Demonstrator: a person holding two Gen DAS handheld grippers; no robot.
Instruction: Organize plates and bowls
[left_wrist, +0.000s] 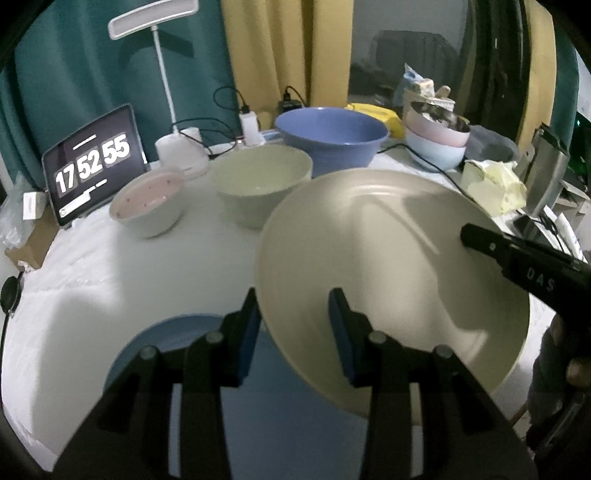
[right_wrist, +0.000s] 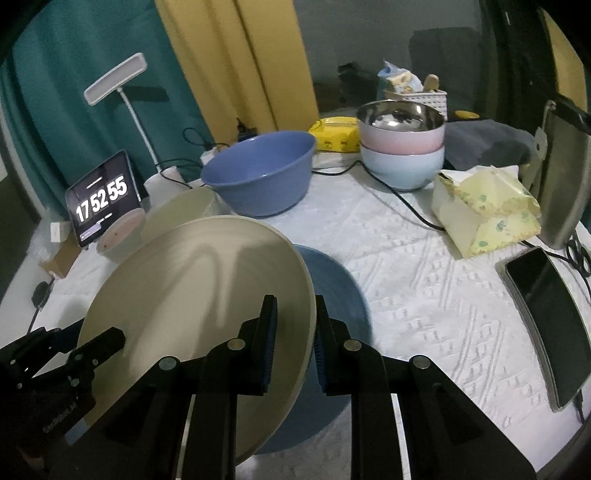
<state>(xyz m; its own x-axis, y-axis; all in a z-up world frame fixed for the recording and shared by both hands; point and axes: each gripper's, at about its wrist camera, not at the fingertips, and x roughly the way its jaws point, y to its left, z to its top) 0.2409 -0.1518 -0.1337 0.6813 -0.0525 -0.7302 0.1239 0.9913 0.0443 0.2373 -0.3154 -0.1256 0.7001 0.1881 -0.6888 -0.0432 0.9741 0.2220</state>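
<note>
I count two plates. The cream plate (right_wrist: 192, 295) is held up off the table and tilted; the blue plate (right_wrist: 332, 291) lies flat on the white cloth (right_wrist: 424, 295) directly beneath it, below both of my grippers.

I count six bowls, all ahead of my fingers. A small pink-lined bowl (left_wrist: 149, 205) sits ahead and to the left of my left gripper, a pale green bowl (left_wrist: 263, 184) just beside it straight ahead, and a big blue bowl (left_wrist: 332, 134) behind that. Further ahead and right of my right gripper stands a stack of three: a light blue bowl (right_wrist: 402, 166) at the bottom, a pink bowl (right_wrist: 400, 138) in it, and a steel bowl (right_wrist: 400, 116) on top.

My right gripper (right_wrist: 295, 343) has its jaws pinched on the cream plate's right edge, one blue pad on the upper face and one behind the rim. My left gripper (left_wrist: 293, 332) straddles the opposite edge: the rim passes between its fingers, but the pads stand apart with a gap showing, so it is not clamped.

There is one tablet clock (left_wrist: 94, 162) reading 17 52 55, well ahead to my left, with one white desk lamp (left_wrist: 177, 144) beside it. One yellow tissue pack (right_wrist: 487, 210) and one dark phone (right_wrist: 543, 306) lie to the right of my right gripper.
</note>
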